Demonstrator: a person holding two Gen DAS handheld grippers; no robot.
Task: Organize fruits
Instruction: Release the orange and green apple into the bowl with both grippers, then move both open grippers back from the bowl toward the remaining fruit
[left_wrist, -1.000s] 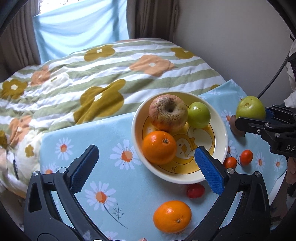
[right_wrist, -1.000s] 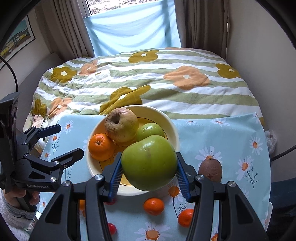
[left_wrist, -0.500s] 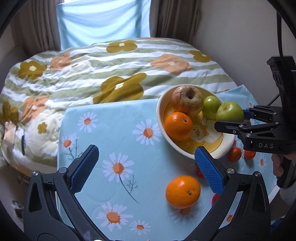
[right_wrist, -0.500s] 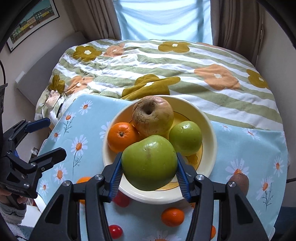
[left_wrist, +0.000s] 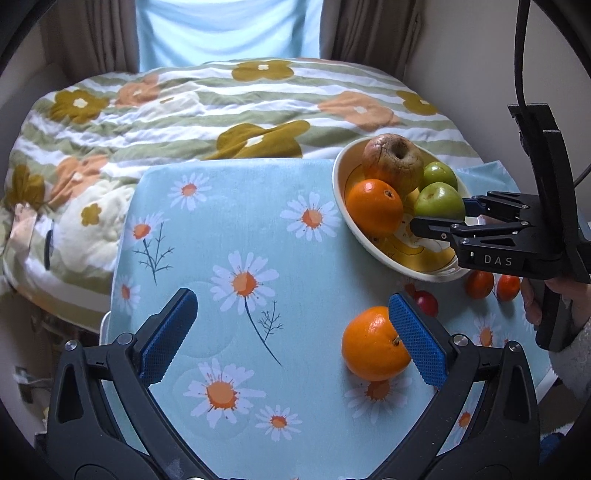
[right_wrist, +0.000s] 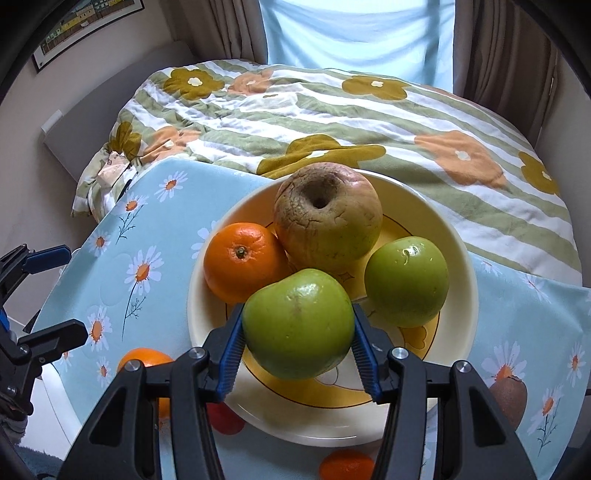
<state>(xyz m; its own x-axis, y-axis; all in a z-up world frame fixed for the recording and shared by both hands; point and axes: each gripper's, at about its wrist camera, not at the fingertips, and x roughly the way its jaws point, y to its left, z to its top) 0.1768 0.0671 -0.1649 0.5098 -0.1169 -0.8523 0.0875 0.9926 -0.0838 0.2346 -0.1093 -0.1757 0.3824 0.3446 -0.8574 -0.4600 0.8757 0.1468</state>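
My right gripper (right_wrist: 298, 334) is shut on a green apple (right_wrist: 297, 328) and holds it just above the inside of the cream and yellow bowl (right_wrist: 458, 258). The bowl holds a wrinkled brown apple (right_wrist: 327, 212), an orange (right_wrist: 240, 260) and a second green apple (right_wrist: 406, 280). In the left wrist view the right gripper (left_wrist: 443, 214) and its apple (left_wrist: 439, 202) hang over the bowl (left_wrist: 341, 206). My left gripper (left_wrist: 291, 332) is open and empty above the cloth, its right pad beside a loose orange (left_wrist: 371, 345).
The daisy-print blue cloth (left_wrist: 229, 229) covers the table. Small tangerines (left_wrist: 479, 284) and a red fruit (left_wrist: 426, 302) lie in front of the bowl, a kiwi (right_wrist: 509, 398) at its right. A flowered quilt (left_wrist: 221, 110) lies behind.
My right gripper has carried the green apple forward and down over the bowl. My left gripper has drawn back and to the left, away from the bowl.
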